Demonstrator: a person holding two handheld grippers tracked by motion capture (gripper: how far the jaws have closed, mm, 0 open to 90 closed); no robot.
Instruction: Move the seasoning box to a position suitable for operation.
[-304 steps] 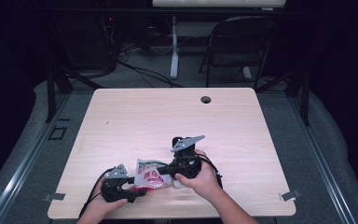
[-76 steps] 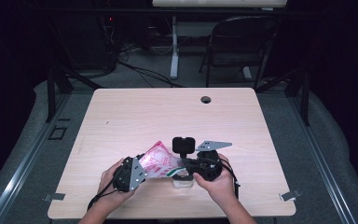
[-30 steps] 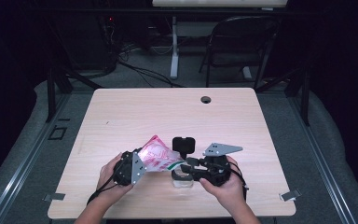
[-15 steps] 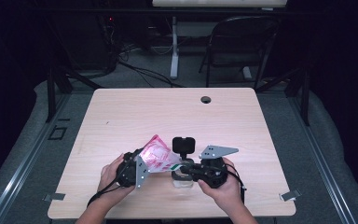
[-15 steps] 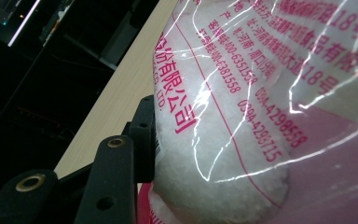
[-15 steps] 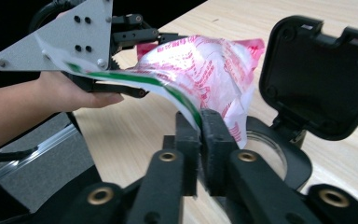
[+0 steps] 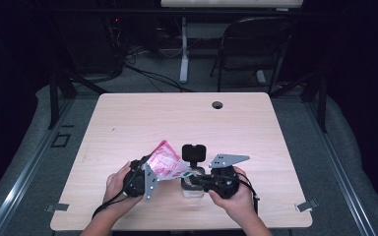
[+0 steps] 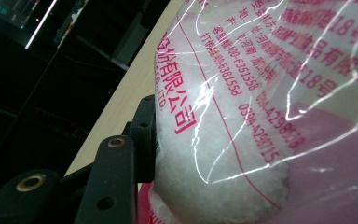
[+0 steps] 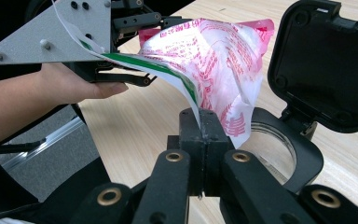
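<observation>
Since the frame from ten seconds back, the pink-printed bag (image 7: 166,163) had been lifted off the table (image 7: 128,123) and tilted, and the right gripper (image 7: 197,178) had shifted to its lower corner. That gripper's jaws had just been closing, and in the right gripper view they stood pressed together on a corner of the bag (image 9: 214,60), pinching the film right above the mouth of a clear container (image 9: 272,147). The container's black lid (image 9: 324,60) stood flipped up behind it, hinged to a black collar around the rim.

The left gripper (image 7: 142,177) held the bag's other end higher up, its jaws part-way open around the bulk of the bag; in the left gripper view one black jaw lay against the film over the white grains (image 8: 233,154), while the other jaw was hidden, so the grip on that side was probably firm but could not be confirmed. The bag hung between the two grippers, sloping down toward the container near the table's front edge.
</observation>
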